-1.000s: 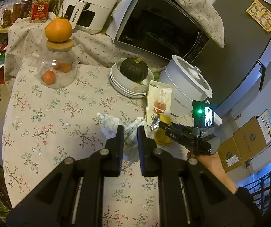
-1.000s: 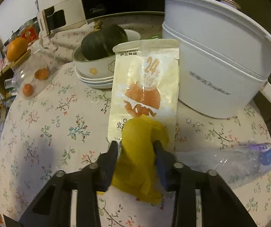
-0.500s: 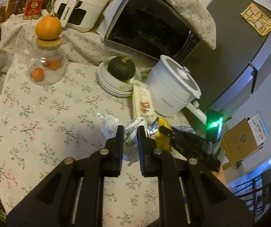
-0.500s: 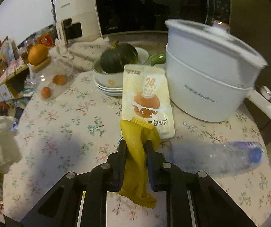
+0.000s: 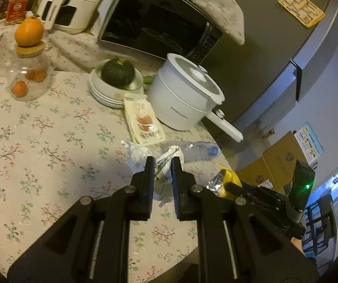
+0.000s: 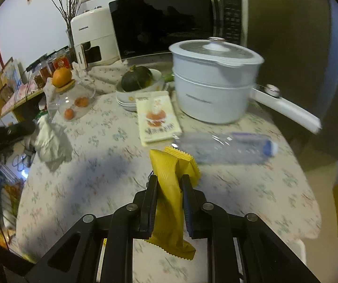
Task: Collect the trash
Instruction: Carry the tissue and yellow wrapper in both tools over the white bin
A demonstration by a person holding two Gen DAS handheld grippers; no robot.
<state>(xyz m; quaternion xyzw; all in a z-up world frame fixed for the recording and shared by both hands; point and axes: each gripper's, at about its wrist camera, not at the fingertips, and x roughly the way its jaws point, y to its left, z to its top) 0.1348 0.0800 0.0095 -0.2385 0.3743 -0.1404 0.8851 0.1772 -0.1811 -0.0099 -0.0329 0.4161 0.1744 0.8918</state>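
My left gripper (image 5: pixel 163 162) is shut on a crumpled white tissue (image 5: pixel 166 165) and holds it above the floral table (image 5: pixel 39 129); the tissue also shows in the right wrist view (image 6: pixel 51 141). My right gripper (image 6: pixel 169 179) is shut on a yellow snack wrapper (image 6: pixel 169 184), lifted off the table; the wrapper also shows in the left wrist view (image 5: pixel 230 182). A clear plastic bottle (image 6: pixel 225 147) with a blue cap lies on the table ahead; it also shows in the left wrist view (image 5: pixel 197 149). A flat cream snack packet (image 6: pixel 157 118) lies beside the pot.
A white pot (image 6: pixel 213 85) with a long handle stands at the back right. A stack of bowls holding a dark squash (image 6: pixel 137 79), a glass jar (image 6: pixel 74 101) topped by an orange, a microwave (image 6: pixel 176 21) and an air fryer (image 6: pixel 91 40) stand behind. Cardboard boxes (image 5: pixel 279 162) sit beyond the table edge.
Both grippers have pulled back and risen from the table with their loads. The yellow wrapper has come off the snack packet. The table contents look farther away.
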